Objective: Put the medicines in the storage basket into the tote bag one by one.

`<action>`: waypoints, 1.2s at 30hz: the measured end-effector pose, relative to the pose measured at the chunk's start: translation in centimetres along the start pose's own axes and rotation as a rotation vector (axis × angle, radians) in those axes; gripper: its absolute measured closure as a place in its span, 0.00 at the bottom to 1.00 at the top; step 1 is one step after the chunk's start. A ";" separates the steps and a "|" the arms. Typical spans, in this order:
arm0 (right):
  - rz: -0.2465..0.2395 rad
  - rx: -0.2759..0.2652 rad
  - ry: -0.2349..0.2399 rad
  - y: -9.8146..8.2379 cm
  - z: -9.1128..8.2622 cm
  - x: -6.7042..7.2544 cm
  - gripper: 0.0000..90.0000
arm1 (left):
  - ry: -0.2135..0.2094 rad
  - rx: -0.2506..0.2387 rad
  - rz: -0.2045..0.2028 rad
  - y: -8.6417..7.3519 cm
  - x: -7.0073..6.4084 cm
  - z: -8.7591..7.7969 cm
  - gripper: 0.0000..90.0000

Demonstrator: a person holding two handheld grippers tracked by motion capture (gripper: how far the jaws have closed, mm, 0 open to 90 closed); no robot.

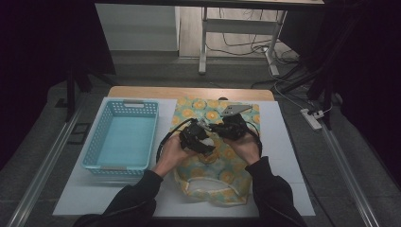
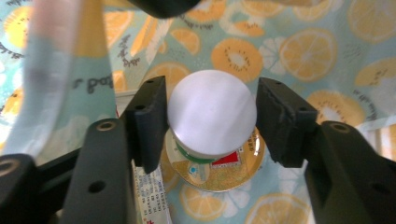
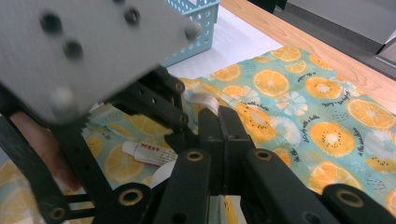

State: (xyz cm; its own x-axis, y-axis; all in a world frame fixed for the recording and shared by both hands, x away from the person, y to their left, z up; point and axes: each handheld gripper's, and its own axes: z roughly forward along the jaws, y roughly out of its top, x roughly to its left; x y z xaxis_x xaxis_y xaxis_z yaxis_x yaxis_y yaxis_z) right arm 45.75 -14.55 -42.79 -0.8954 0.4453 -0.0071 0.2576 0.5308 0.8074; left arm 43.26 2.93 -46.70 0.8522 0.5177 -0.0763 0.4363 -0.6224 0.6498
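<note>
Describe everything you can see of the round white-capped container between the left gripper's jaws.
The container shows end-on in the left gripper view: a smooth, round white cap faces the camera, and behind it sit a green band and a shiny gold body with a red label patch. It looks like plastic or metal. It sits between the left gripper's two black pads; one pad seems to touch its edge, the other stands just clear. Below lies the fruit-print cloth.
</note>
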 end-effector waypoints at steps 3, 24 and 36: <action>0.002 -0.001 -0.001 0.0 0.0 0.0 1.00 | -0.007 -0.012 -0.003 0.0 -0.1 -0.7 0.43; -0.003 -0.002 0.001 0.1 -0.1 0.1 1.00 | -0.067 -0.101 -0.053 -2.1 -1.6 -3.9 0.12; -0.004 -0.007 0.003 0.2 -0.2 0.3 1.00 | -0.140 -0.119 -0.020 -3.1 -3.2 -4.3 0.04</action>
State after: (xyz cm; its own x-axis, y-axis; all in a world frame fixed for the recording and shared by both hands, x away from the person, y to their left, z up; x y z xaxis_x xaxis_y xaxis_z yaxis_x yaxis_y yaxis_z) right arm 45.48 -14.47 -42.56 -0.8974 0.4412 -0.0089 0.2514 0.5277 0.8114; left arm 37.96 5.68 -45.22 0.8794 0.4370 -0.1890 0.4229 -0.5346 0.7317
